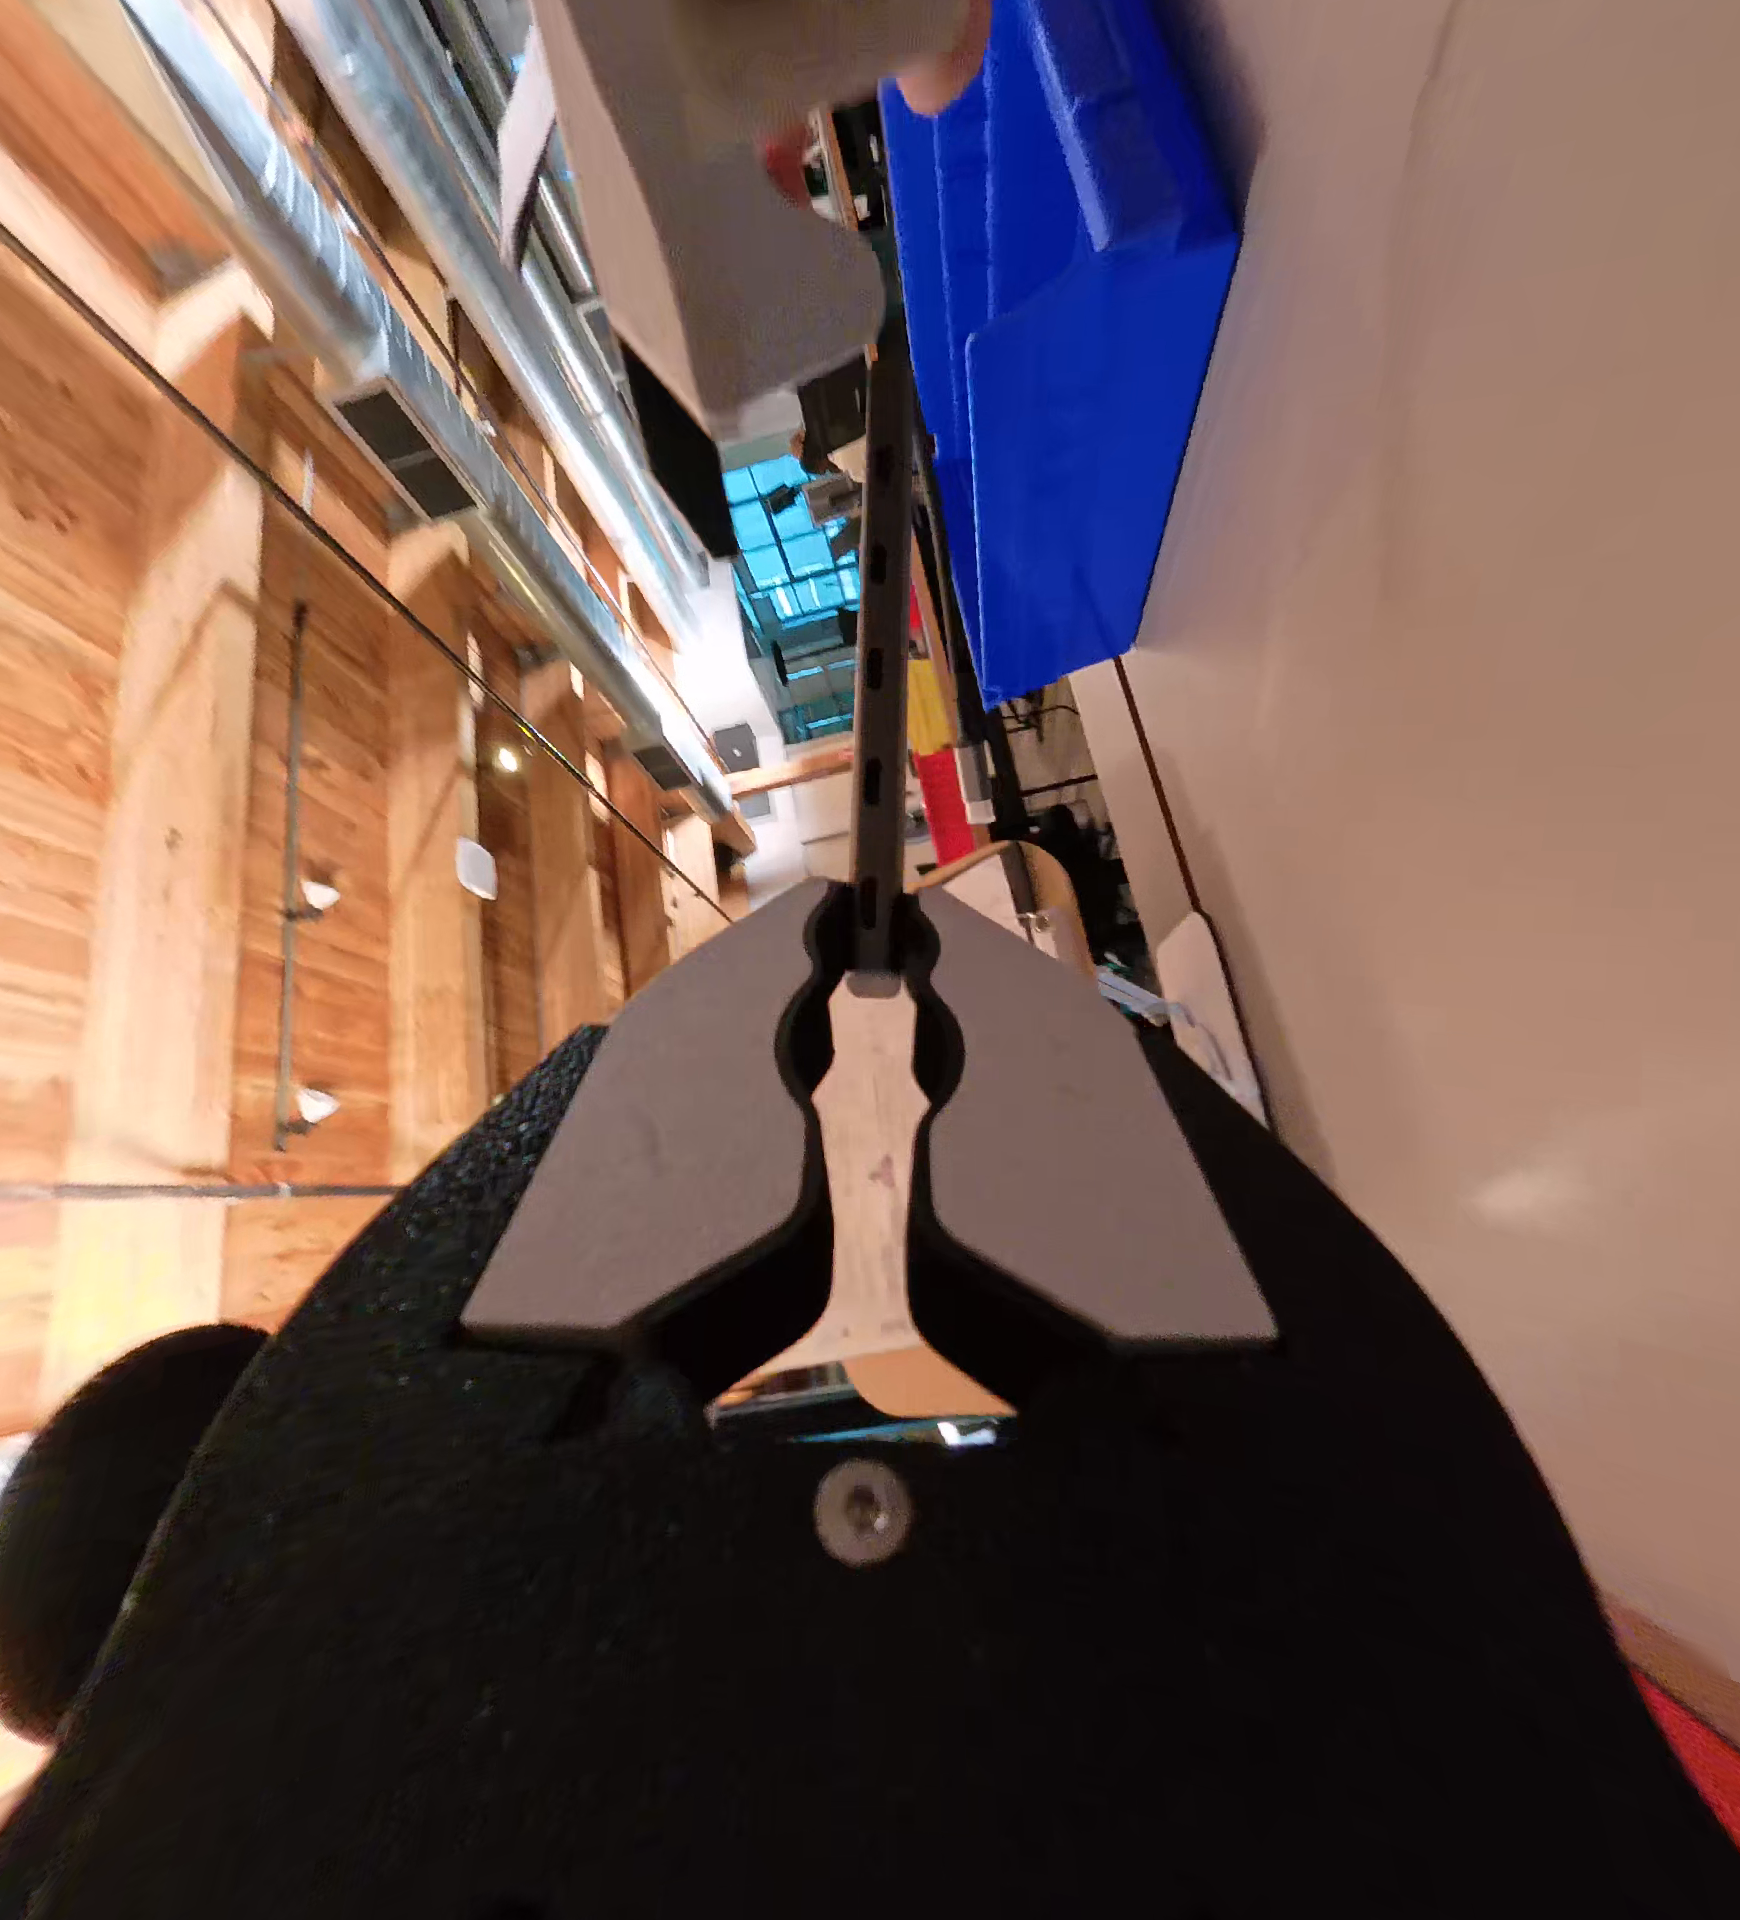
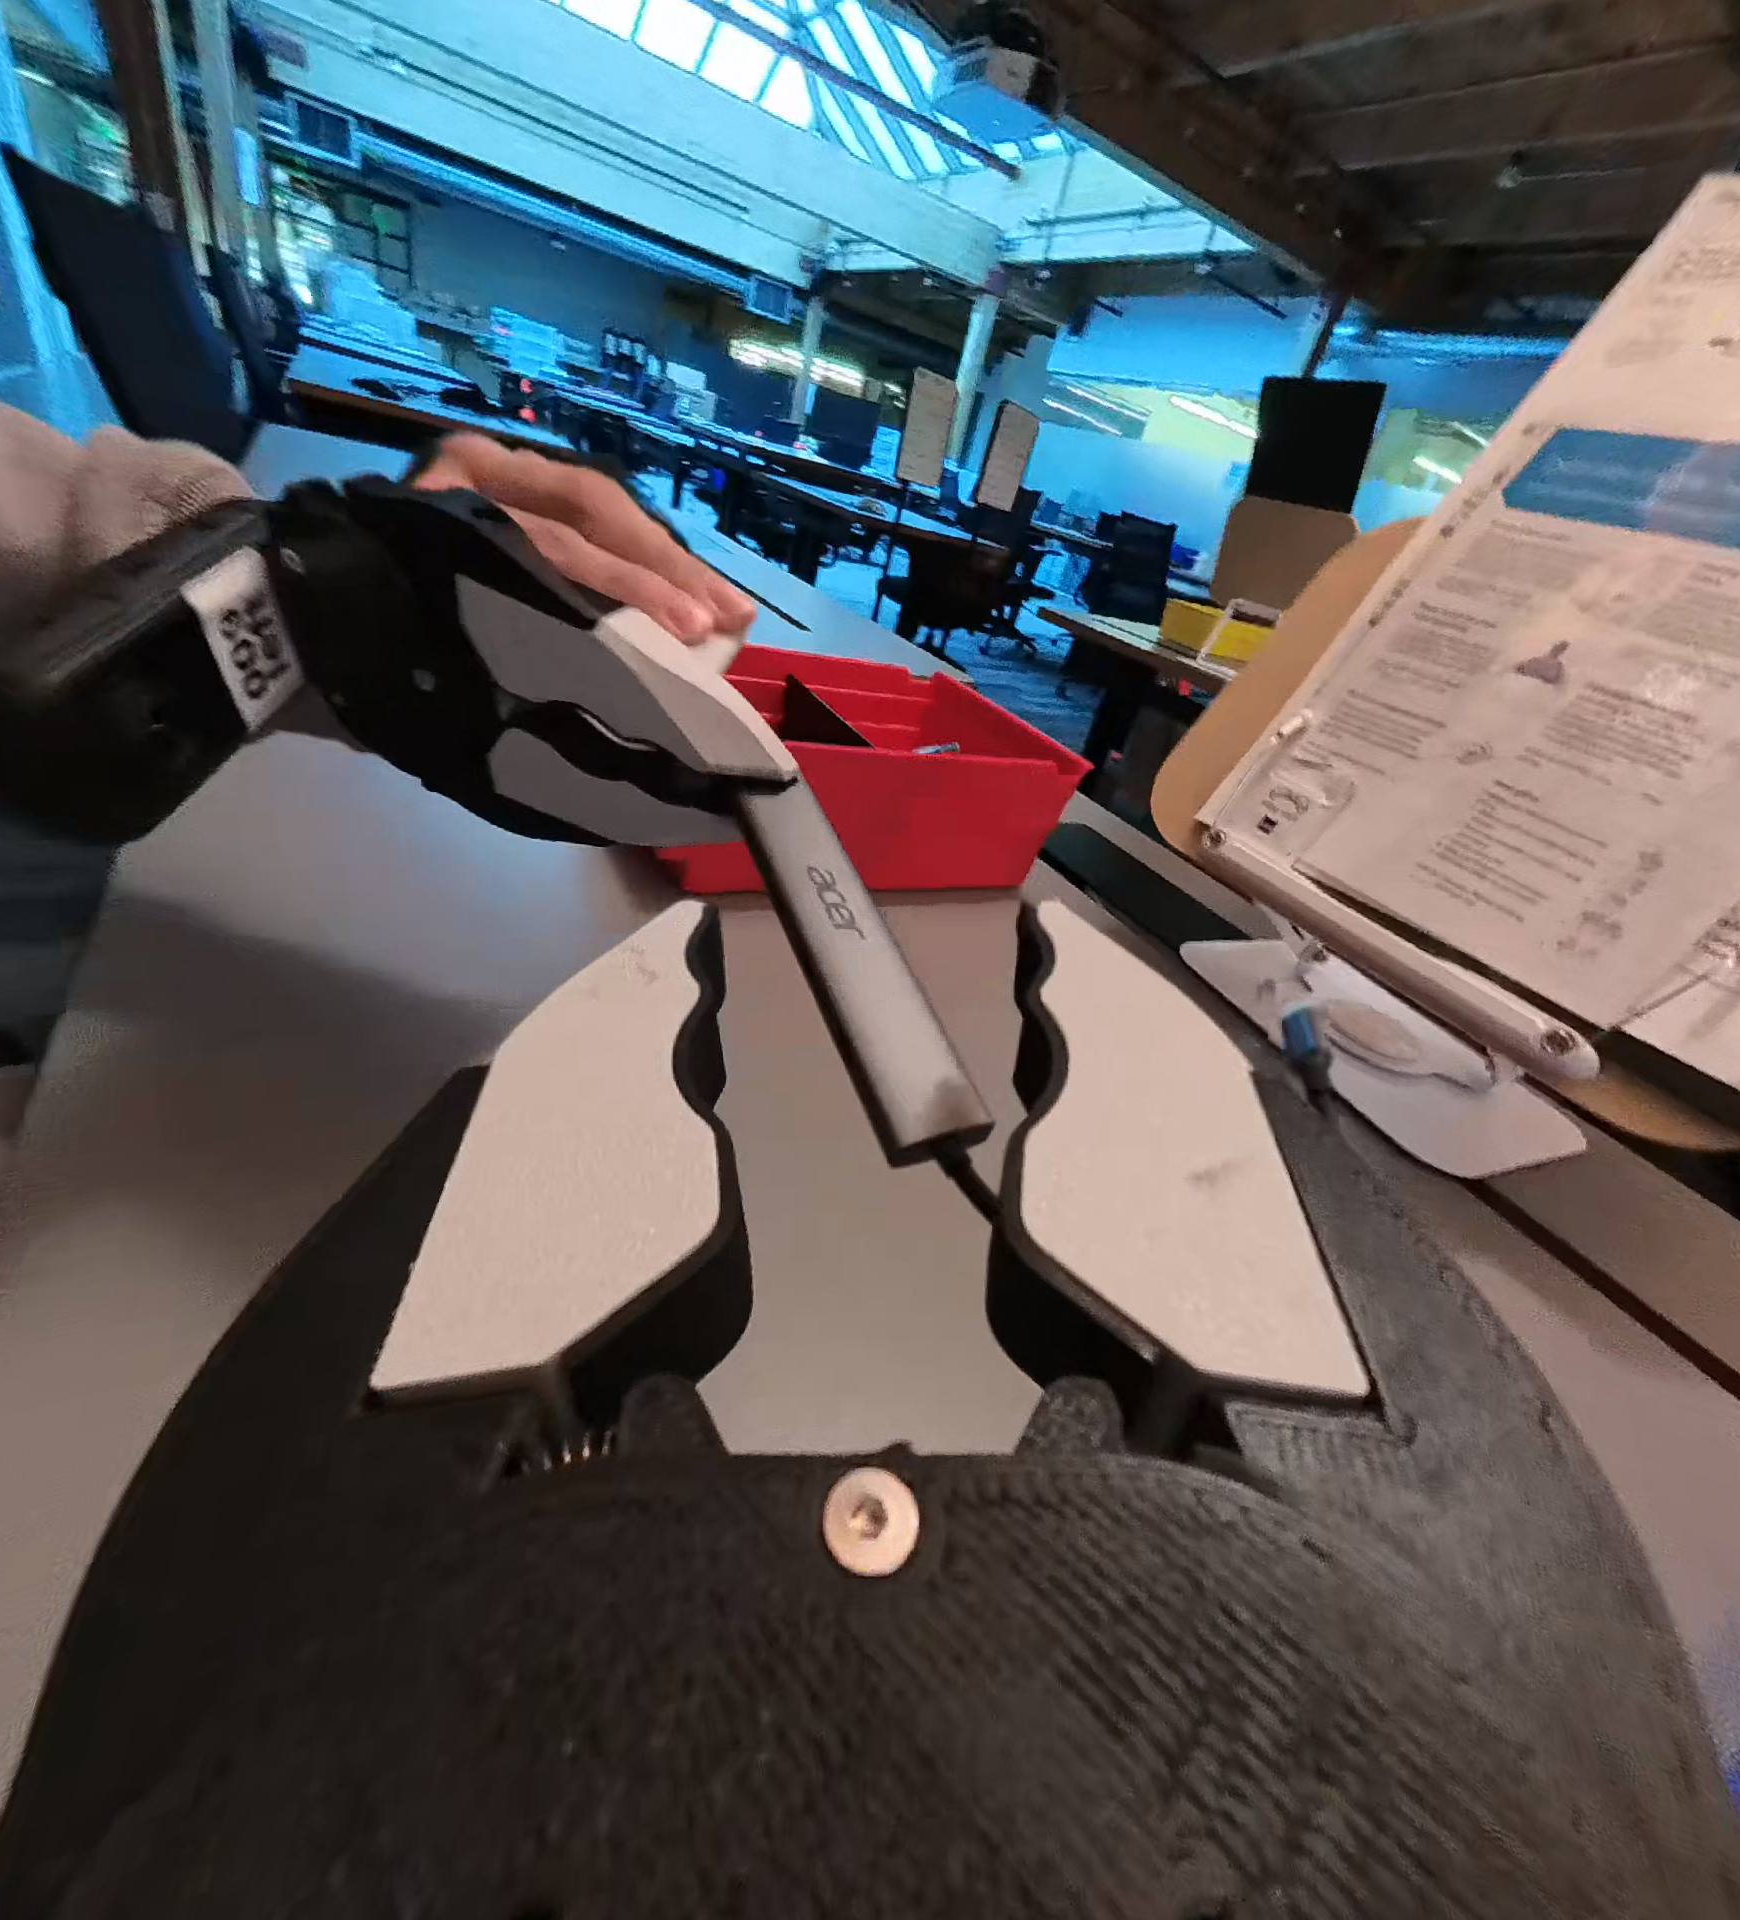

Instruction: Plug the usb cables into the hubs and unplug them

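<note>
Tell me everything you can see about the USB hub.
The hub is a slim grey bar, metal-looking, with a logo on its top face and small slots along one edge. A black cable leaves its near end. The left gripper is shut on its far end, holding it tilted above the table, near end between the right gripper's open fingers.

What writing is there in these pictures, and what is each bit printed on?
Slim grey metal hub: a brand mark, which I will not copy.
White sticker on the black left gripper: printed characters, likewise not copied.
White printed sheets on the tan stand: too blurred to read.
Left wrist view: no writing.
</note>
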`<action>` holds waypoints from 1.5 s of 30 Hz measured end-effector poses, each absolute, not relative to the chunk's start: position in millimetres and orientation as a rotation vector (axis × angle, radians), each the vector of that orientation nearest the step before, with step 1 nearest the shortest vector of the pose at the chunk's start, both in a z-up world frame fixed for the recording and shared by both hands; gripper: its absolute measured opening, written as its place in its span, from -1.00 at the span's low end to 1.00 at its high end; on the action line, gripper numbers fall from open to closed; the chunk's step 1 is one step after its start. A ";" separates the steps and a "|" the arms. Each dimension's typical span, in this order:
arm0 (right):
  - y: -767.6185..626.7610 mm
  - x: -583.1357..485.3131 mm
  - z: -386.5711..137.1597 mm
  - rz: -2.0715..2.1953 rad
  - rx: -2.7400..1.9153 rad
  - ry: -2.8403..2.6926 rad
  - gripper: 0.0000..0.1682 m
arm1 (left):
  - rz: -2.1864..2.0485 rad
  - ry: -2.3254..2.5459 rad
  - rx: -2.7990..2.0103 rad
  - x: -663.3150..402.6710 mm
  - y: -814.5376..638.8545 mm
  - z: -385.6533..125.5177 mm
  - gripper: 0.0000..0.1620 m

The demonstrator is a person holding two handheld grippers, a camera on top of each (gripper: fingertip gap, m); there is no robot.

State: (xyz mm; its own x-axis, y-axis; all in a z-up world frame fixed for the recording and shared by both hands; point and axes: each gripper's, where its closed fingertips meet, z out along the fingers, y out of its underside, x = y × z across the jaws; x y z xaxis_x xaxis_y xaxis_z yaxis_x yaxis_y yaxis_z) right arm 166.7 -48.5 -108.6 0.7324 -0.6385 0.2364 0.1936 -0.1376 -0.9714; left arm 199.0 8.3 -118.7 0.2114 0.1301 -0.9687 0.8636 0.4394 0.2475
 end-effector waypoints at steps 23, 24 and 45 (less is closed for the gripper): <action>-47.4 161.5 -132.2 -0.598 -1.525 0.353 -0.64 | -0.767 1.261 0.999 191.9 -5.1 -113.5 -0.88; -47.3 160.3 -129.8 -0.574 -1.498 0.355 -0.67 | -0.770 1.265 0.989 192.9 -5.3 -113.8 -0.88; -90.5 190.9 -142.2 -0.677 -1.208 0.641 -0.72 | -1.106 1.809 0.132 268.6 98.8 -91.6 -0.60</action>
